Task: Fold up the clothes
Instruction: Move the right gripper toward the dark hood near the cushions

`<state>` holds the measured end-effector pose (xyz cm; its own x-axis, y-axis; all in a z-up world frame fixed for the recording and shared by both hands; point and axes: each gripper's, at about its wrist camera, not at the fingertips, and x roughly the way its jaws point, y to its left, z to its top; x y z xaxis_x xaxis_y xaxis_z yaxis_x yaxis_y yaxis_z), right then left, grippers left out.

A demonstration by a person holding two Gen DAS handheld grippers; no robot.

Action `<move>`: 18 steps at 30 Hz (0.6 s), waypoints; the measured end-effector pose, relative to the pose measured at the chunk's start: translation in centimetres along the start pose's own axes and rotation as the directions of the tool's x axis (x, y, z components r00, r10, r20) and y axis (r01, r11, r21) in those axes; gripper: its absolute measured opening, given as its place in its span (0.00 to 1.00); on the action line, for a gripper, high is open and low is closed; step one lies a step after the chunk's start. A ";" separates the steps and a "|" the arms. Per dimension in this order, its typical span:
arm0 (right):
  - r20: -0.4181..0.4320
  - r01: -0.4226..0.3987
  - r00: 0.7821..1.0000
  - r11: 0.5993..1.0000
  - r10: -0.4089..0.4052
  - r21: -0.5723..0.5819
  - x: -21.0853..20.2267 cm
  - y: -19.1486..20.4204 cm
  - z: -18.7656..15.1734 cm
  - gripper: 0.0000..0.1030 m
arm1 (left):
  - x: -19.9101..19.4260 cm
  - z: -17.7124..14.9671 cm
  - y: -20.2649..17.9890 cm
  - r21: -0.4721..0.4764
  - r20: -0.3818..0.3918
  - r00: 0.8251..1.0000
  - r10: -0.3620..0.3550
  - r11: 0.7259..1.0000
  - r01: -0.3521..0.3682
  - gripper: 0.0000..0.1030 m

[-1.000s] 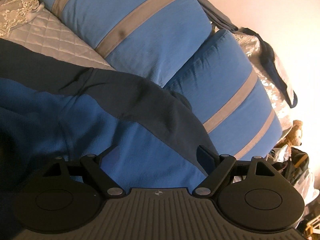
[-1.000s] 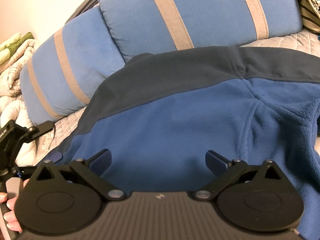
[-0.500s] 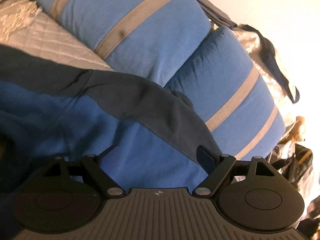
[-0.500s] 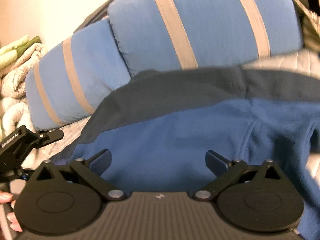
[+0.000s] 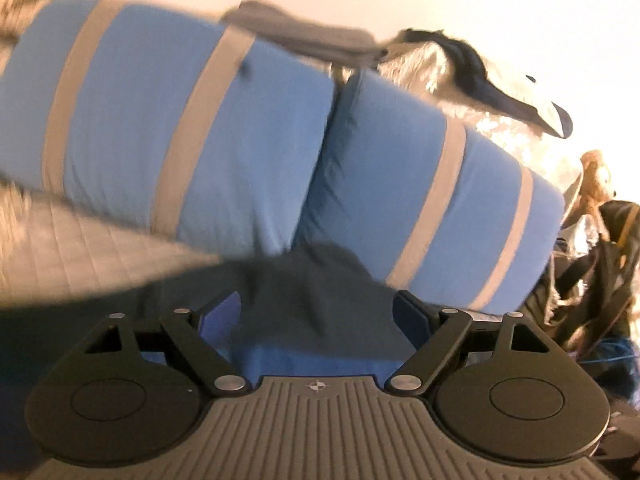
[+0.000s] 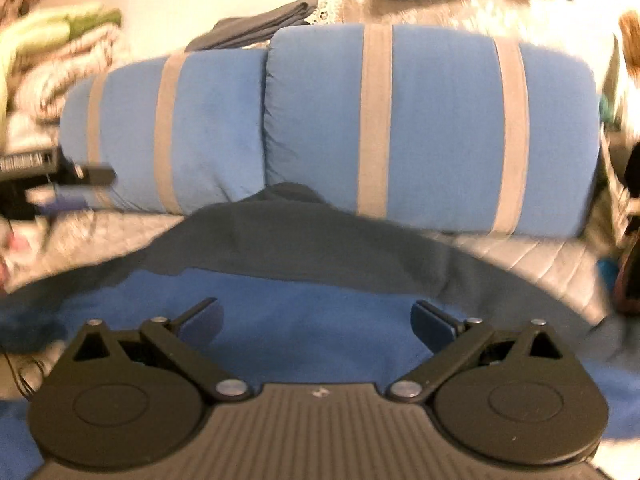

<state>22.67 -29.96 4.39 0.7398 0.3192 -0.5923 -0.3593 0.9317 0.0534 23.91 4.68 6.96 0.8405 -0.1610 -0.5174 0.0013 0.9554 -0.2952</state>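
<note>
A blue fleece top (image 6: pixel 312 320) with a dark grey upper band (image 6: pixel 304 240) lies spread on the quilted bed (image 6: pixel 532 260). My right gripper (image 6: pixel 316 316) hovers over its blue part, open, with nothing pinched between the fingers. My left gripper (image 5: pixel 318 312) is also open, above the grey band (image 5: pixel 316 292) and a strip of blue fleece (image 5: pixel 304 360). The cloth lies beneath the fingers, not gripped. In the right wrist view the left gripper (image 6: pixel 90 174) shows blurred at the left edge, off the garment's side.
Two blue pillows with grey stripes (image 6: pixel 440 128) (image 5: pixel 180 140) stand close behind the garment. A folded grey cloth (image 5: pixel 304 36) rests on top of them. Piled blankets (image 6: pixel 60 52) sit at the left; a soft toy and dark bags (image 5: pixel 600 220) crowd the right.
Both grippers have risen and rolled level over the garment. The fleece now sits lower in both views and the pillows and wall fill more. Both stay wide open.
</note>
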 end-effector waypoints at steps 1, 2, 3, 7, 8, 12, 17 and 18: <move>0.008 0.025 1.000 0.999 -0.025 -0.046 -0.2 0.0 0.7 1.00 | 0.5 0.4 -0.4 -0.002 0.007 1.000 0.022 1.000 -0.022 0.82; 0.021 0.054 0.998 0.994 -0.052 -0.099 -0.1 0.0 1.3 1.00 | 1.0 0.9 -0.8 -0.003 0.015 0.999 0.044 0.999 -0.044 0.82; 0.025 0.071 0.997 0.989 -0.068 -0.131 0.4 0.1 1.7 1.00 | 1.8 0.9 -1.3 -0.020 0.017 0.998 0.060 0.998 -0.060 0.82; 0.032 0.093 0.996 0.981 -0.089 -0.168 2.7 -0.4 3.3 1.00 | 5.1 -1.4 -2.5 -0.086 0.064 0.996 0.058 0.995 -0.053 0.82; 0.030 0.095 0.995 0.985 -0.092 -0.144 3.4 -0.7 3.5 1.00 | 5.7 -2.2 -2.8 -0.098 0.069 0.996 0.062 0.994 -0.055 0.82; 0.041 0.127 0.992 0.983 -0.123 -0.131 6.2 -1.3 3.4 1.00 | 8.4 -5.6 -2.7 -0.157 0.022 0.999 0.050 0.987 -0.046 0.82; 0.063 0.068 0.996 0.979 -0.056 -0.194 9.2 -1.0 3.8 1.00 | 10.2 -9.0 -1.1 -0.251 -0.028 0.999 0.029 0.967 -0.035 0.82; 0.054 0.042 0.998 0.980 -0.032 -0.197 9.9 -1.1 4.1 1.00 | 10.4 -9.5 -0.8 -0.272 -0.051 0.998 0.028 0.962 -0.041 0.82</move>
<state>32.71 -27.14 1.79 0.7804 0.2978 -0.5498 -0.4326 0.8920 -0.1310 27.54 -0.11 -5.80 0.8112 -0.1464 -0.5661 -0.1805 0.8581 -0.4806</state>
